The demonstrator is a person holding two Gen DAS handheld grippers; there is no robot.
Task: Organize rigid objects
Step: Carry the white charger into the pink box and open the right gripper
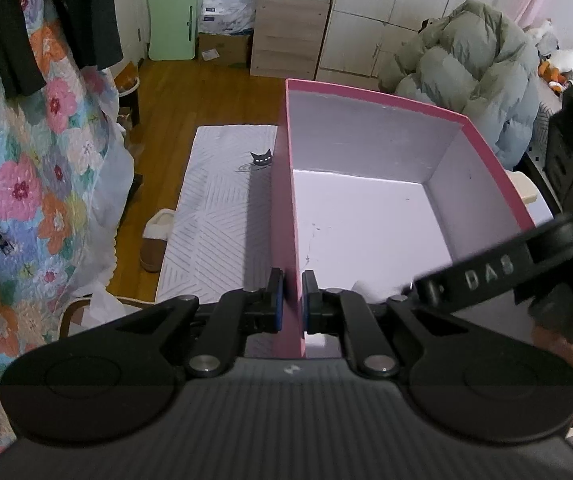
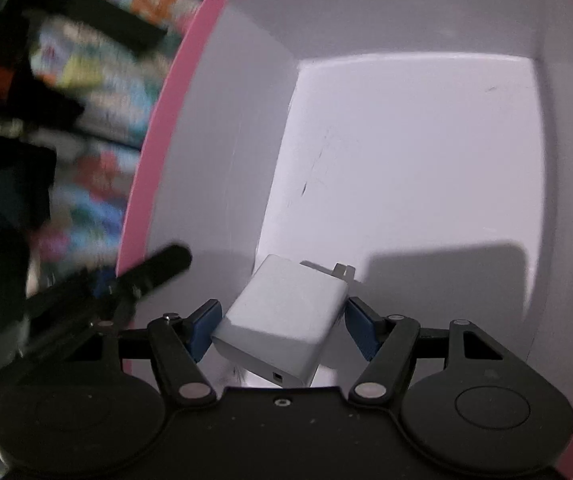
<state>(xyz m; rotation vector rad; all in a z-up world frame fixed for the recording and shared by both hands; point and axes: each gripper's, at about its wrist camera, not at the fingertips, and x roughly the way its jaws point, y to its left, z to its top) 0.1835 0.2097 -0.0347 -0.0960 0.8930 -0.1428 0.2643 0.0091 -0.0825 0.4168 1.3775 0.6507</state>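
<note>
A pink box (image 1: 366,104) with a white inside stands open, tilted toward me. My left gripper (image 1: 292,280) is shut on its near left wall, one blue pad on each side of the cardboard. In the right wrist view my right gripper (image 2: 282,334) hangs over the box's inside (image 2: 406,152), shut on a white plug-in charger (image 2: 286,312). The charger sits tilted between the blue pads, its metal prongs pointing into the box. The right gripper's black body (image 1: 486,272) and the hand (image 1: 566,340) holding it reach in from the right in the left wrist view.
To the left hang a floral quilt (image 1: 26,184) and dark clothes. On the wooden floor lie a white mat with a cat print (image 1: 222,200) and a slipper (image 1: 158,240). A puffy grey-green jacket (image 1: 478,60) is piled behind the box, with a wooden cabinet (image 1: 286,32) further back.
</note>
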